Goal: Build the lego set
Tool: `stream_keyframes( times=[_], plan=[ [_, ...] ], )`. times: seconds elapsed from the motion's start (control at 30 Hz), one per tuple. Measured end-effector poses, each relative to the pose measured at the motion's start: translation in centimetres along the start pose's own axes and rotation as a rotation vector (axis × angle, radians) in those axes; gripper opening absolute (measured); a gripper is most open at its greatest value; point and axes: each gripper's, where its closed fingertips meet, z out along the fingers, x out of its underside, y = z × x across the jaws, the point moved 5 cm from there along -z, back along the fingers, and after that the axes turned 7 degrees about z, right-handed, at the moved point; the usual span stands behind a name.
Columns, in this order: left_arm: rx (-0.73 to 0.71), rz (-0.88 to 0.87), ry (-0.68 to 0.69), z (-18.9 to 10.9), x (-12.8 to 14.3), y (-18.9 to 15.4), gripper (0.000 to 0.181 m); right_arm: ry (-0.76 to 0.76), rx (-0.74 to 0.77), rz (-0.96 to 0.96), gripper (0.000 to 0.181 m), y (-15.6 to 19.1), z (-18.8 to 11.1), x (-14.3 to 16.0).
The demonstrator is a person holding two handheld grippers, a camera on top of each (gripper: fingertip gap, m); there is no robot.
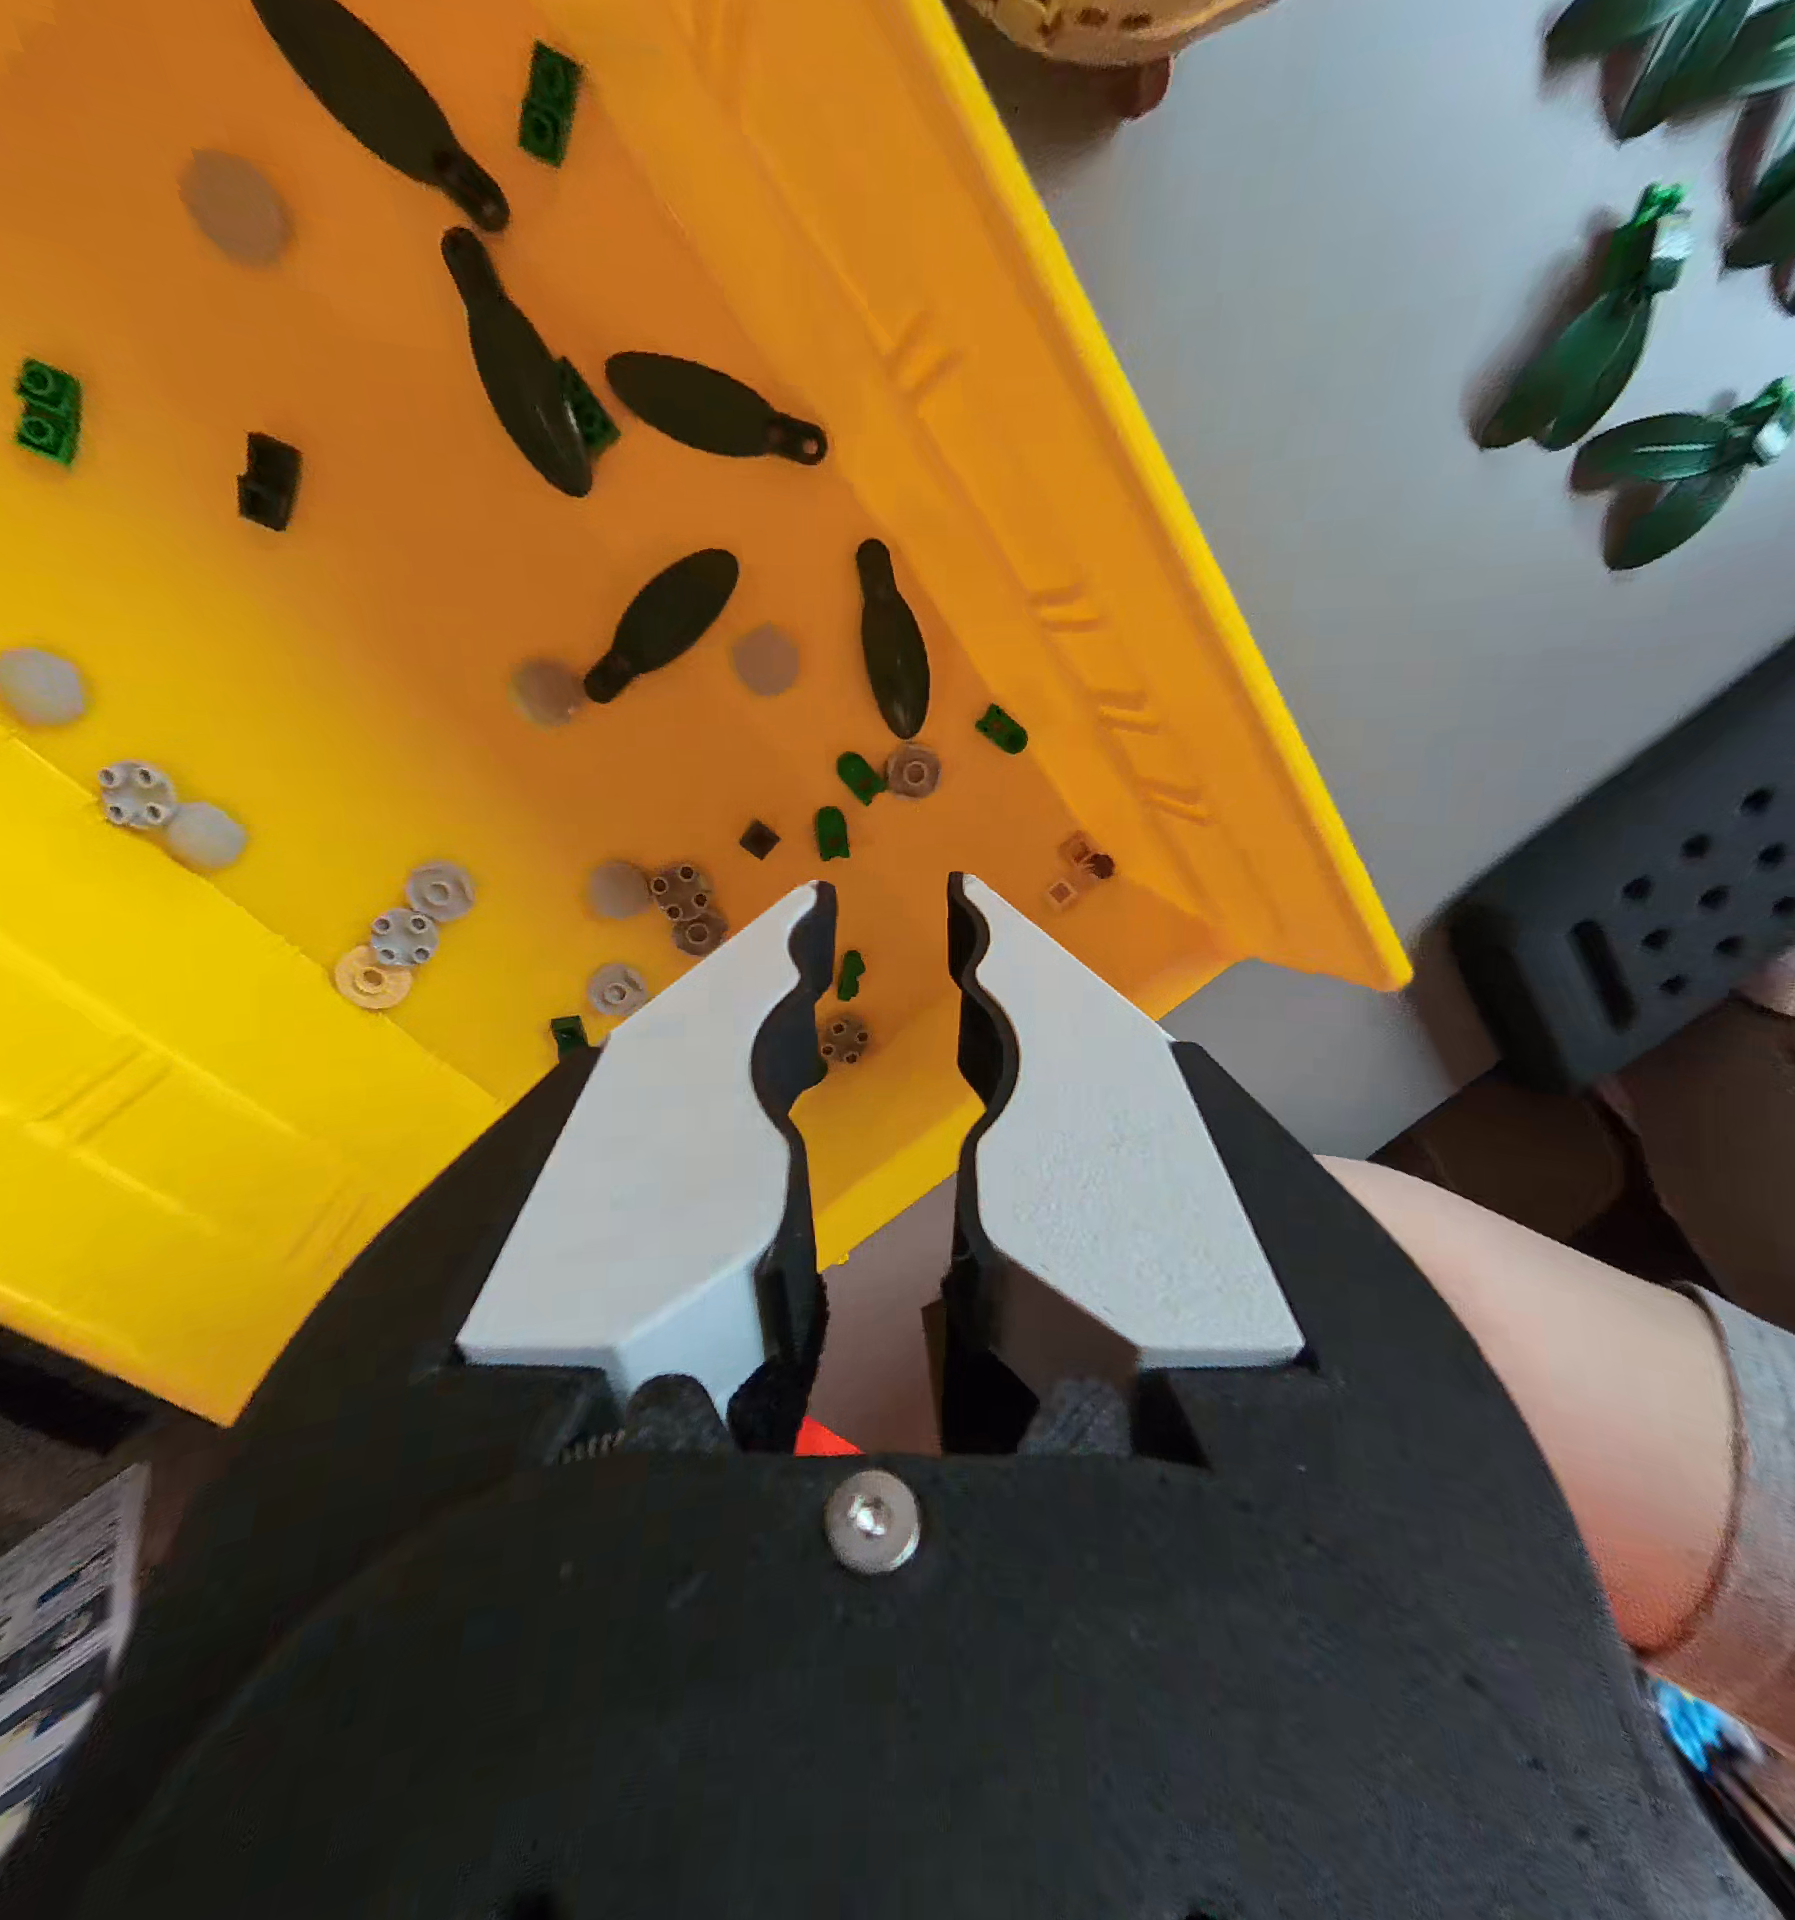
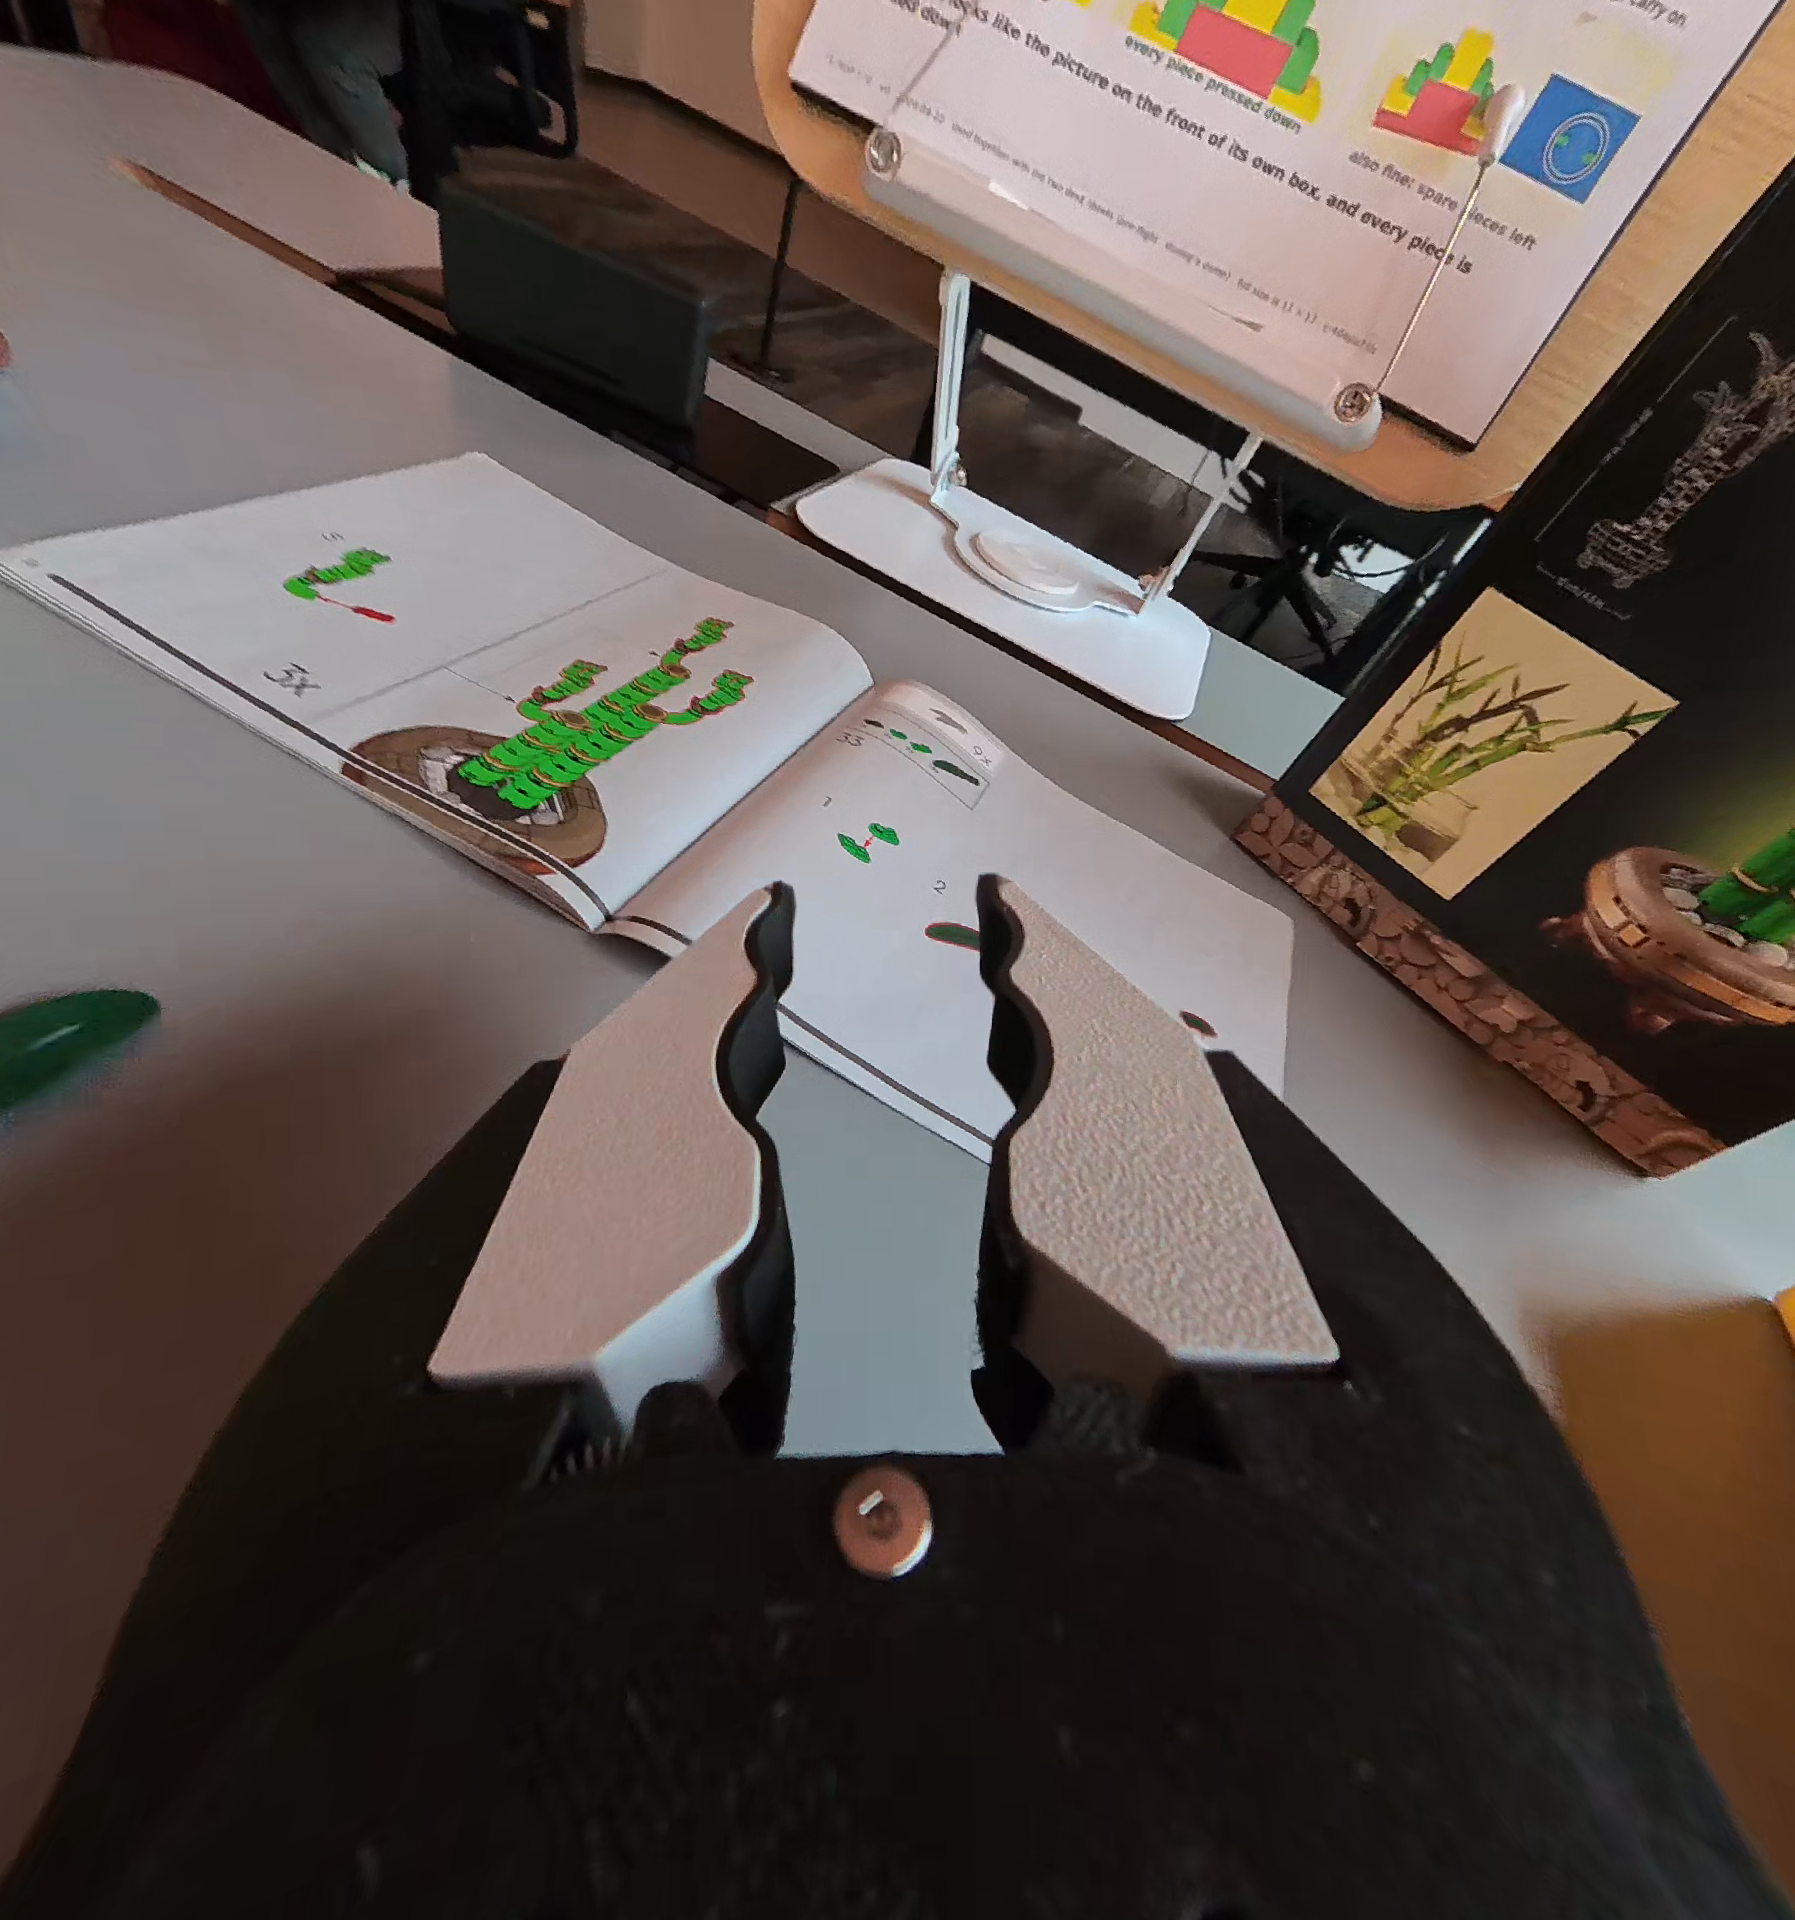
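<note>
My left gripper (image 1: 891, 891) is open and empty, hovering over the near corner of a yellow tray (image 1: 1132, 499). The tray holds several loose Lego parts: dark green leaves (image 1: 711, 403), small green clips (image 1: 831, 831), green plates (image 1: 46, 410) and grey and tan round pieces (image 1: 439, 890). Several assembled leaf clusters (image 1: 1693, 457) lie on the grey table beside the tray. My right gripper (image 2: 882, 894) is open and empty above the open instruction booklet (image 2: 519, 665). A green leaf (image 2: 41, 1044) lies blurred at the left.
The set's black box (image 2: 1651, 779) stands upright at the right. A white stand (image 2: 1028, 582) holds a printed sheet behind the booklet. A person's bare arm (image 1: 1558, 1382) is at the right of the left wrist view. A black perforated object (image 1: 1693, 862) sits beyond the table edge. From my right tips it is roughly 15 cm to the green leaf (image 2: 41, 1044); from my left, 40 cm.
</note>
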Motion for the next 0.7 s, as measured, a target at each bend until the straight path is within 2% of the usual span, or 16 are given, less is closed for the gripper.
stream_keyframes(
  times=[0.17,0.37,0.53,0.57,0.7],
  plan=[
    [-0.08,0.063,-0.016,1.7,0.7,-0.3,0.017,-0.048,-0.082,0.053,0.035,0.9,-0.6,-1.1],
    [-0.219,0.21,-0.111,4.4,2.0,-0.7,0.022,-0.055,-0.147,0.11,0.035,1.4,-0.6,-1.5],
    [-0.206,0.17,-0.108,6.0,2.9,0.0,0.021,-0.059,-0.146,0.119,0.035,1.3,-0.9,-1.6],
    [-0.205,0.161,-0.111,6.1,3.0,0.2,0.025,-0.06,-0.147,0.12,0.035,1.3,-0.9,-1.6],
    [-0.174,0.165,-0.127,6.5,2.7,0.3,0.023,-0.059,-0.147,0.118,0.034,1.2,-1.1,-1.6]
  ],
)
